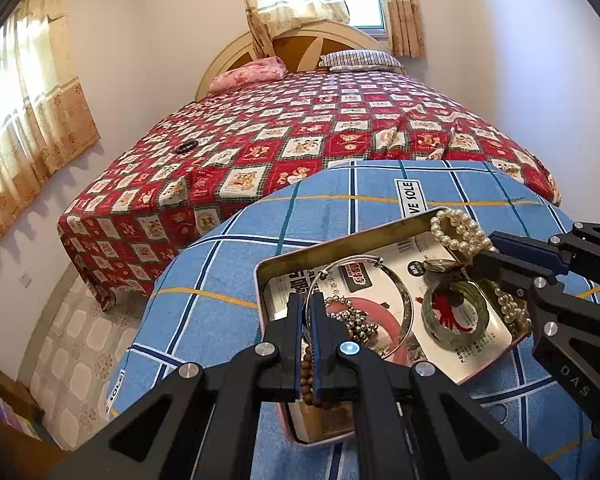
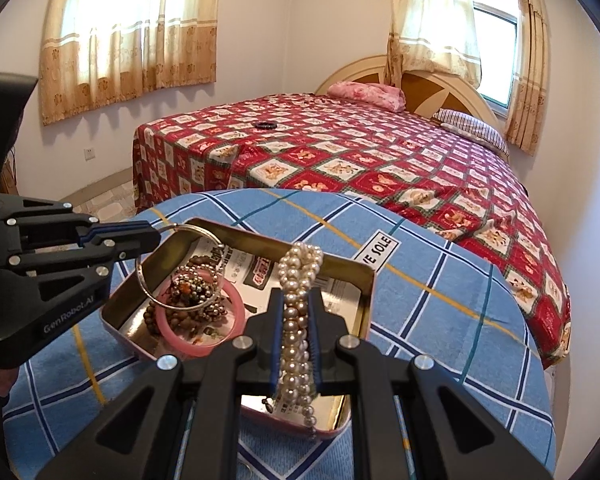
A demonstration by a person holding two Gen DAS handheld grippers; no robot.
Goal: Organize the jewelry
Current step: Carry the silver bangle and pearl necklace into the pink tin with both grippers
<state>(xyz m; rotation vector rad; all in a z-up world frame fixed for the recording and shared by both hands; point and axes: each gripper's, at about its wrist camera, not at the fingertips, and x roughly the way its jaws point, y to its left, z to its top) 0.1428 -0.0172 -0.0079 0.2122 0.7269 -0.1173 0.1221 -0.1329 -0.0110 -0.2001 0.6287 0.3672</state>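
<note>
Left gripper (image 1: 309, 308): jaws pressed together on the thin rim of the silver bangle (image 1: 396, 280), pinching it at its near-left edge.
Silver bangle: tilted, one side raised at the left gripper's tips, the rest hanging over the tin's contents.
Right gripper (image 2: 296, 300): jaws narrowly apart, clamped on the pearl strand (image 2: 298, 276); pearls fill the gap between the pads and bunch above the tips.
Pearl strand: loose end trails down behind the right gripper's tips into the tin.
Tin tray (image 1: 340, 246): directly beneath both grippers, resting on the blue checked cloth (image 1: 236, 248).
Tray contents: pink bangle (image 2: 236, 316) and a cluster of small metallic beads (image 2: 196, 292) below the left gripper's tips; green bangle (image 1: 456, 316) with a red tassel, between the two grippers; brown bead string (image 1: 306, 376) under the left gripper.
Bed (image 1: 300, 136): beyond both grippers, red patterned cover, a small dark ring (image 2: 265, 125) lying on it.
</note>
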